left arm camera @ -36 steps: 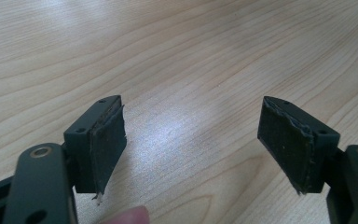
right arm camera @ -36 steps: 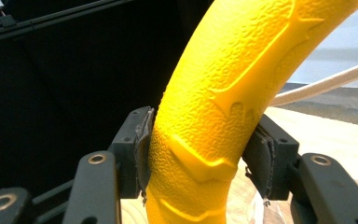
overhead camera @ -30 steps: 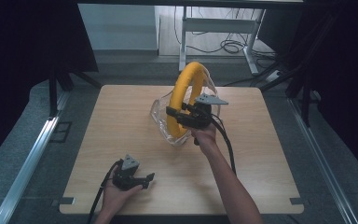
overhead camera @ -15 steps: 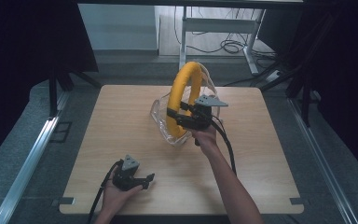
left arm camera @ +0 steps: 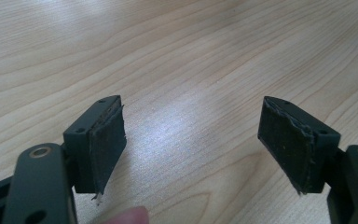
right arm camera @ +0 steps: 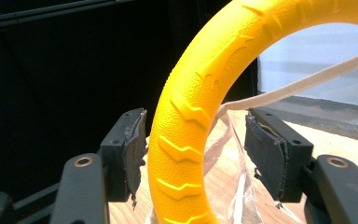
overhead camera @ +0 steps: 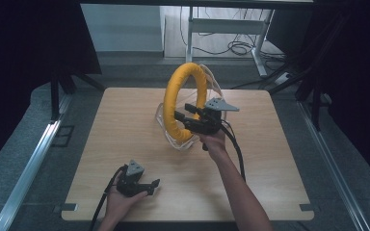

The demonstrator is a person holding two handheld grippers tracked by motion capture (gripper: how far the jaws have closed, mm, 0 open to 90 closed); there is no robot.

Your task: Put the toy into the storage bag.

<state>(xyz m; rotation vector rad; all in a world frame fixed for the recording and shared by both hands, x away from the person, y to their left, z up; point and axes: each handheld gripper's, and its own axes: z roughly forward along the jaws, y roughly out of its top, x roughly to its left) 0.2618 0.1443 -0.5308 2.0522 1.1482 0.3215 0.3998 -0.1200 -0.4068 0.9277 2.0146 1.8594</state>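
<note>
Straddling pebbled yellow ring (right arm camera: 191,112), right gripper (right arm camera: 191,154) jaws apart.

Dim high view, dark surroundings at left and right, soft light on the tabletop (overhead camera: 125,125), pale glare patch on the wood in the left gripper view, blurred finger (left arm camera: 123,217) at bottom edge, yellow ring (right arm camera: 200,102) bright and sharp against black.
</note>
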